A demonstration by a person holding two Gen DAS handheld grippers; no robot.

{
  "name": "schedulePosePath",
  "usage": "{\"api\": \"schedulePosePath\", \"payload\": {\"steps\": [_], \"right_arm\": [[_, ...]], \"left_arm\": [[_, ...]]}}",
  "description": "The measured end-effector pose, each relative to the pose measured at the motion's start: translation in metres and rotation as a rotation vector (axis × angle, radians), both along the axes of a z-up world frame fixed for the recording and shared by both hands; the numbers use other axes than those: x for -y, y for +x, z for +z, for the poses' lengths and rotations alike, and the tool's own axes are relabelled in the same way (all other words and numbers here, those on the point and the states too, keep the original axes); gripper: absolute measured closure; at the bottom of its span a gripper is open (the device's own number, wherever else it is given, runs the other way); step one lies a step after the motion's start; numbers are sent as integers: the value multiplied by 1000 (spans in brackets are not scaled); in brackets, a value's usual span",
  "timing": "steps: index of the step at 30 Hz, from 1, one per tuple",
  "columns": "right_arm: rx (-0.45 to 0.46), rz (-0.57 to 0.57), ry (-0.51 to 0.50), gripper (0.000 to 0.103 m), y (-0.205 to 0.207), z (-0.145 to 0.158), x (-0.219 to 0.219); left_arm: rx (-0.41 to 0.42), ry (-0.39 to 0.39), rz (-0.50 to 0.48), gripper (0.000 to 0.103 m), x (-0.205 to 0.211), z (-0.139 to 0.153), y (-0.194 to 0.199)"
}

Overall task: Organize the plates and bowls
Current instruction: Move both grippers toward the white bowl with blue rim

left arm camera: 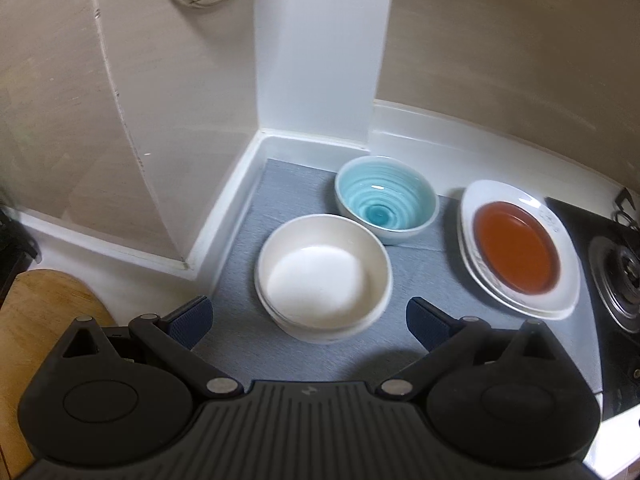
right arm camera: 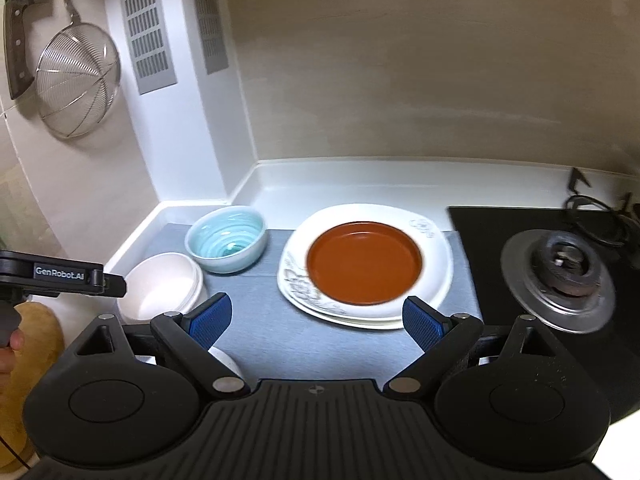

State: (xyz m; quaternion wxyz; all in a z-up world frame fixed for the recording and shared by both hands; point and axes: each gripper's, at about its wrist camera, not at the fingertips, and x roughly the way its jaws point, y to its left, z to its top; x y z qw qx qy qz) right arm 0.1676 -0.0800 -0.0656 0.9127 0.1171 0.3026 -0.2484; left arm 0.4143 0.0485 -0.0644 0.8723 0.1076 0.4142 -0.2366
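A stack of white bowls (left arm camera: 324, 276) stands on the grey mat (left arm camera: 288, 188), just ahead of and between the fingers of my open left gripper (left arm camera: 308, 320), which holds nothing. Behind the stack is a light blue ringed bowl (left arm camera: 386, 200). To the right, an orange plate (left arm camera: 516, 248) lies on stacked white plates (left arm camera: 560, 292). In the right wrist view my open right gripper (right arm camera: 316, 316) hovers in front of the orange plate (right arm camera: 364, 262) and the white plates (right arm camera: 436, 276), with nothing in it. The blue bowl (right arm camera: 226, 240) and the white bowls (right arm camera: 160, 292) sit to its left, the left gripper (right arm camera: 116, 286) above them.
A black gas hob with a burner (right arm camera: 560, 276) borders the mat on the right. A wooden board (left arm camera: 44, 320) lies at the left. A white column and beige walls close the back. A wire strainer (right arm camera: 76, 80) and a knife (right arm camera: 18, 28) hang on the wall. A white rim (right arm camera: 226, 356) shows under the right gripper's left finger.
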Motion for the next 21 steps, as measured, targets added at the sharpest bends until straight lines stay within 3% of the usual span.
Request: {"api": "schedulePosePath", "payload": {"steps": [21], "right_arm": [[-72,150,88,10,81,-13,7]], "left_arm": [[-61,53,91,0,-6,-27,36]]}}
